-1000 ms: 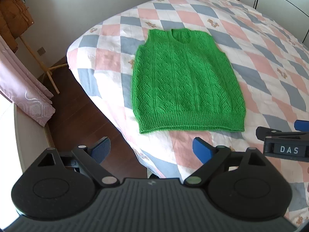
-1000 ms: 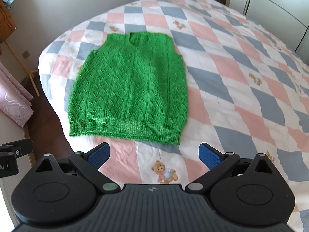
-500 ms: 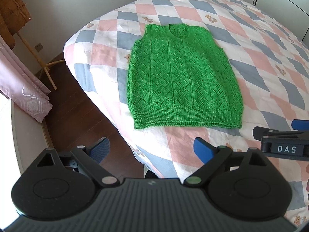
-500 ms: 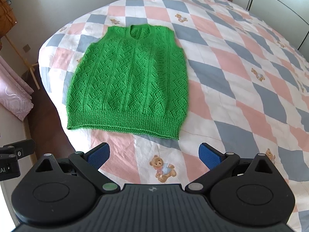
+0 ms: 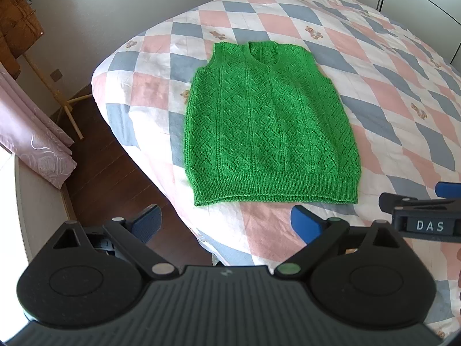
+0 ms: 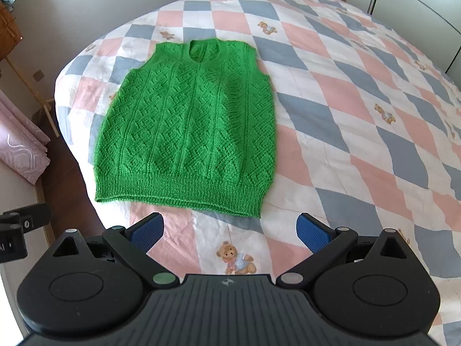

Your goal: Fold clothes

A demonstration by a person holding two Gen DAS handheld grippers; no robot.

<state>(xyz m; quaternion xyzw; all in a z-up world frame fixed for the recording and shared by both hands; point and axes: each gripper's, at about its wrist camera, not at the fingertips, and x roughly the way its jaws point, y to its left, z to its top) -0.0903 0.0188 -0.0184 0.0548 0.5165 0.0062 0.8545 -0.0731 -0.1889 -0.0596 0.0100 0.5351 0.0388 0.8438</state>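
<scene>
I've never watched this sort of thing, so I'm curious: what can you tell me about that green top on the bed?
The green vest is a sleeveless knitted top with a diamond lattice pattern, a rounded neck opening, armholes and a ribbed hem. It lies spread flat and unfolded near the corner of the bed, on the checked quilt, hem toward the cameras. Nothing else touches it; both grippers are open, short of the hem.

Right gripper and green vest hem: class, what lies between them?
Only bare quilt separates the right gripper from the green vest, seen in the right wrist view.

Home bedroom: quilted bed (image 5: 389, 92)
</scene>
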